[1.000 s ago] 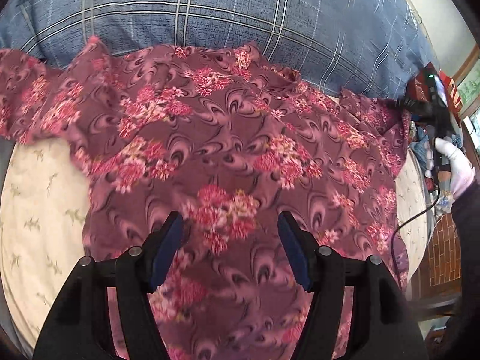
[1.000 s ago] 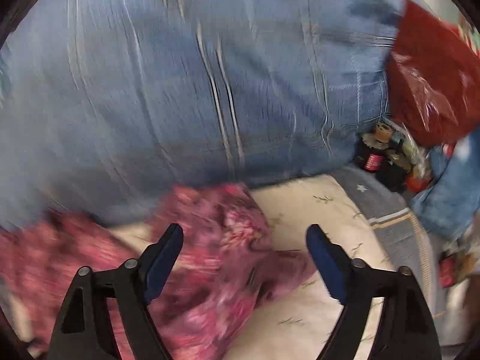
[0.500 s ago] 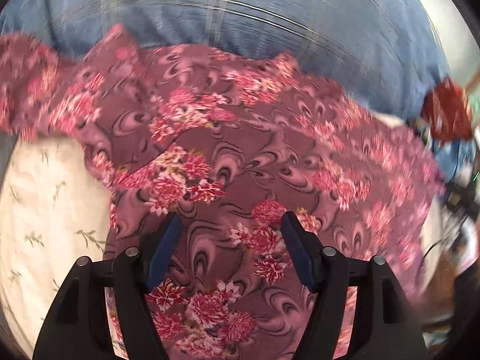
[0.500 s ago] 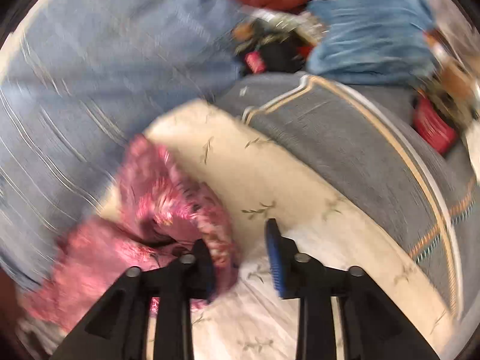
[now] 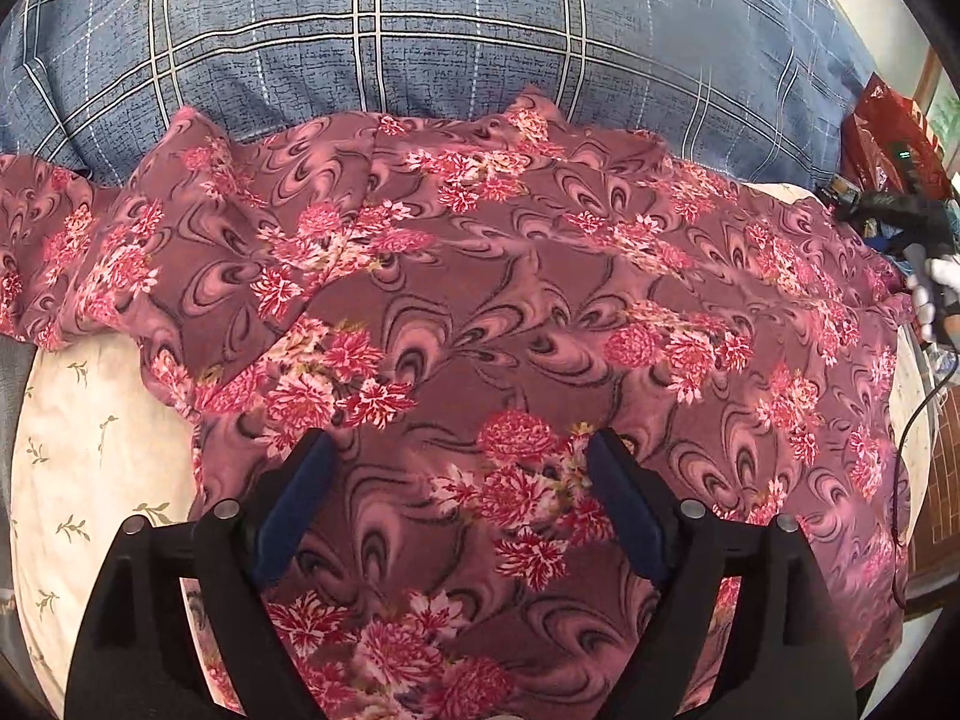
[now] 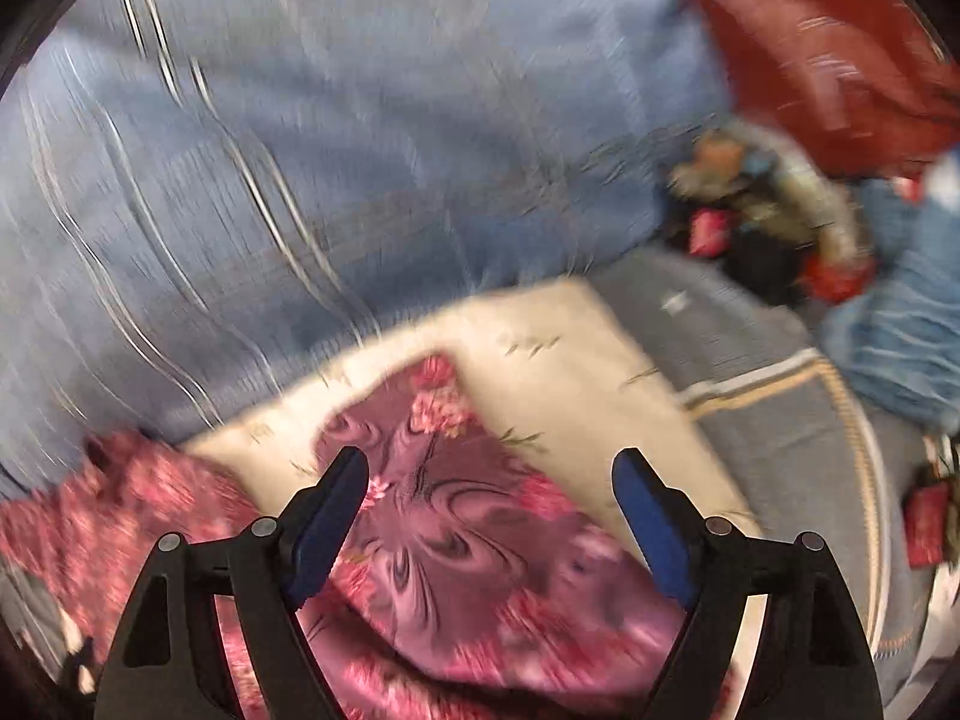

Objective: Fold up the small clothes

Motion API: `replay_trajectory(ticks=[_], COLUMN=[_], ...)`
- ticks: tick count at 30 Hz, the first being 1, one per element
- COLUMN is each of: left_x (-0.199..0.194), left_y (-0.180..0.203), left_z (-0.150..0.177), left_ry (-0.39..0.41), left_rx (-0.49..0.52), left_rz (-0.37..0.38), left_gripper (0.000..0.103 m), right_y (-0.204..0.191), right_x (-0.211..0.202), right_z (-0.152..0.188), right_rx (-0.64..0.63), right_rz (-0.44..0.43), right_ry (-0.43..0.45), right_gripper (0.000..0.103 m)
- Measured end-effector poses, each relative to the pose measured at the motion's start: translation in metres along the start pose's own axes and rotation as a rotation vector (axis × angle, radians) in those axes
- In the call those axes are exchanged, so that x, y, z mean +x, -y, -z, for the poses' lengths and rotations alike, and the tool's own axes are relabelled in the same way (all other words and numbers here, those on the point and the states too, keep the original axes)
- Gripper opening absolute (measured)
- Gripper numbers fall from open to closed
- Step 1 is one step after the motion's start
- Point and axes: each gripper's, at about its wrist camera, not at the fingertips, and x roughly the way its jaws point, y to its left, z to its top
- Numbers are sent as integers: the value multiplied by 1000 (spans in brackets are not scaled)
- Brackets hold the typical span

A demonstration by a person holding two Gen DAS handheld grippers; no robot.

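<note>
One garment (image 5: 480,300): thin maroon cloth printed with pink and red flower clusters and pale swirls; spread mostly flat with soft creases; long axis running left to right across the left wrist view, one sleeve-like end trailing off at the far left and the other end reaching the right edge; it lies on the cream sheet and its far edge overlaps the foot of the blue pillow.

One cream sheet (image 5: 90,420): matt cotton with small olive sprig motifs, showing bare at the left of the garment.

One blue pillow (image 5: 420,30): large, rounded, denim-like weave crossed by white check lines, behind the garment.

One grey blanket (image 6: 780,450): flat, with cream and tan stripes along its border, right of the sheet in the right wrist view.

One red bag (image 6: 828,48): glossy, crinkled, upper right; a blurred clutter of small items just below it, uncountable.

Two grippers, black frames with blue pads. Left gripper (image 5: 459,498): jaws spread wide after just opening, hovering over the middle of the garment, cloth visible between them but not pinched. Right gripper (image 6: 489,504): jaws likewise spread after just opening, above a corner of the garment (image 6: 456,510) that lies on the sheet, nothing gripped; this view is motion-blurred.

One gloved hand (image 5: 936,282): white, at the right edge, on the other gripper's handle.
</note>
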Motion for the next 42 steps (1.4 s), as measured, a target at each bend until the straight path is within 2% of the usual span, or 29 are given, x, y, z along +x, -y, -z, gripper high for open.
replay_trajectory(ticks=[1, 3, 4, 5, 8, 11, 14, 18, 20, 23, 26, 30, 35, 42], left_x=[0, 6, 7, 9, 6, -3, -7, 11, 8, 5, 5, 8, 1, -17], left_y=[0, 4, 4, 4, 1, -7, -16, -27, -20, -16, -18, -18, -25, -39], left_z=[0, -3, -4, -6, -8, -16, -25, -23, -22, -19, -20, -23, -24, -29], left_ry=[1, 0, -1, -2, -11, 0, 29, -14, 3, 0, -6, -15, -23, -2], left_rx=[3, 6, 7, 5, -12, -65, -115, -184, -146, -127, -136, -149, -181, -223], left_rz=[0, -4, -3, -2, 22, 105, 116, 124, 92, 92, 105, 117, 174, 238], left_gripper=[87, 87, 87, 87, 87, 87, 87, 87, 87, 87, 87, 87, 87, 87], right_y=[-10, -26, -29, -25, 10, 79, 132, 165, 174, 175, 157, 103, -2, -152], right_x=[8, 7, 1, -10, -52, -114, -153, -164, -158, -139, -147, -163, -162, -138], right_z=[3, 13, 15, 16, 8, 0, 6, 28, 39, 48, 59, 64, 74, 95], right_rx=[-59, -163, -188, -186, -65, 176, 353, 462, 506, 549, 498, 352, 165, -59], right_rz=[70, 95, 119, 134, 167, 190, 183, 133, 117, 79, -12, -142, -300, -465], right_ry=[-19, 5, 32, 63, 181, 339, 420, 436, 426, 432, 494, 518, 468, 363], right_gripper=[78, 33, 28, 12, 10, 10, 10, 10, 10, 10, 10, 10, 10, 10])
